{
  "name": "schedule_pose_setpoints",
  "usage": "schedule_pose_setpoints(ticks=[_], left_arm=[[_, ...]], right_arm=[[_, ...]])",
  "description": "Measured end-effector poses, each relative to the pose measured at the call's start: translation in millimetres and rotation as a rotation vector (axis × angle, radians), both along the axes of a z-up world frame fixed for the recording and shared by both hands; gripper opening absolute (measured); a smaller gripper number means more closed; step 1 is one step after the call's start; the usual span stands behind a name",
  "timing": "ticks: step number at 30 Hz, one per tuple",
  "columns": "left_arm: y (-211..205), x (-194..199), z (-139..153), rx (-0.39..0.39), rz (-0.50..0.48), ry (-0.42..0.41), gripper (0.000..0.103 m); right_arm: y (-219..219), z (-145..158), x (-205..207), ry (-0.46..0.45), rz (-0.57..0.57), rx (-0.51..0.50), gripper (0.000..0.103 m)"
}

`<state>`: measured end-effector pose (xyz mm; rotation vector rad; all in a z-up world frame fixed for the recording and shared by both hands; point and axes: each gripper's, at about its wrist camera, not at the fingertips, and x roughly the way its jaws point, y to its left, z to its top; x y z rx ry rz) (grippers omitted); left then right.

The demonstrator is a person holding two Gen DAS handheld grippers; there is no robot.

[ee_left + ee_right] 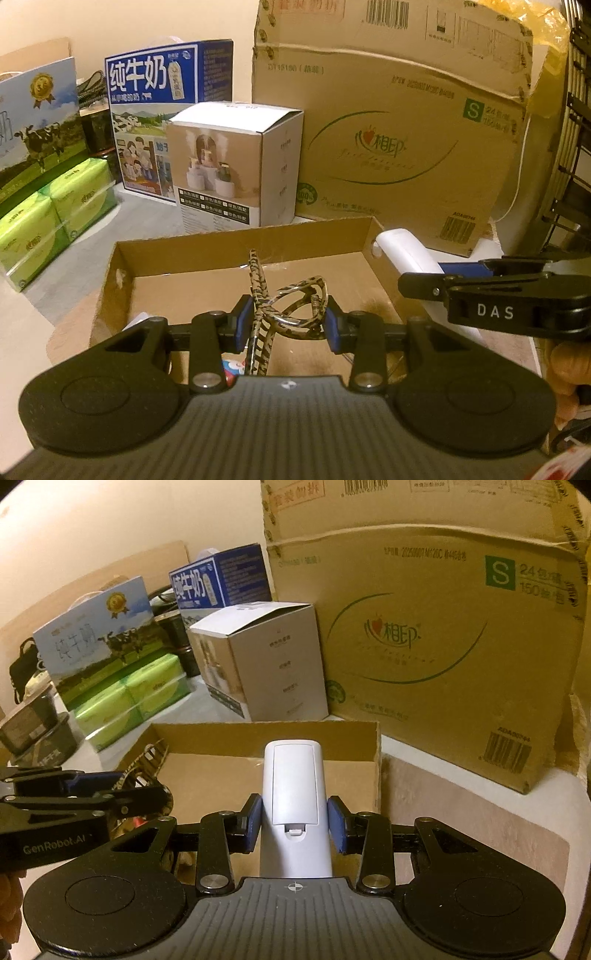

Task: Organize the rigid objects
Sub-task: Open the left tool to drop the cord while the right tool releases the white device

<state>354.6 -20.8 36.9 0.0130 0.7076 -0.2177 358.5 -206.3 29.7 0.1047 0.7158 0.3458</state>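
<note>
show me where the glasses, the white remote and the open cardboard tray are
glasses [295, 306]: left wrist view, on the patterned frame.
white remote [293, 786]: right wrist view, on its battery cover.
cardboard tray [240, 243]: left wrist view, on its far wall.

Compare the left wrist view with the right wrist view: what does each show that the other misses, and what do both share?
Only the left wrist view shows the left gripper from behind, shut on the patterned glasses over the shallow cardboard tray. Only the right wrist view shows the white remote full length, back side up, clamped in the right gripper, plus dark tins at far left. Both show the tray, the white product box, the large tissue carton, the milk boxes and the green tissue packs.
</note>
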Motion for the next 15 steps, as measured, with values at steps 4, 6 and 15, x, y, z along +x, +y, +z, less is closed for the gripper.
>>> schedule_pose_setpoints(ticks=[4,6,15], left_arm=[[-4,8,-6,0.008,-0.014,0.009,0.036],[-7,11,-9,0.029,-0.028,0.004,0.041],[8,3,-4,0.026,0.011,-0.014,0.047]], right_arm=[[1,-4,8,0.009,-0.003,-0.002,0.038],[1,-6,12,0.013,-0.005,-0.002,0.038],[1,-6,15,0.023,-0.009,0.004,0.038]])
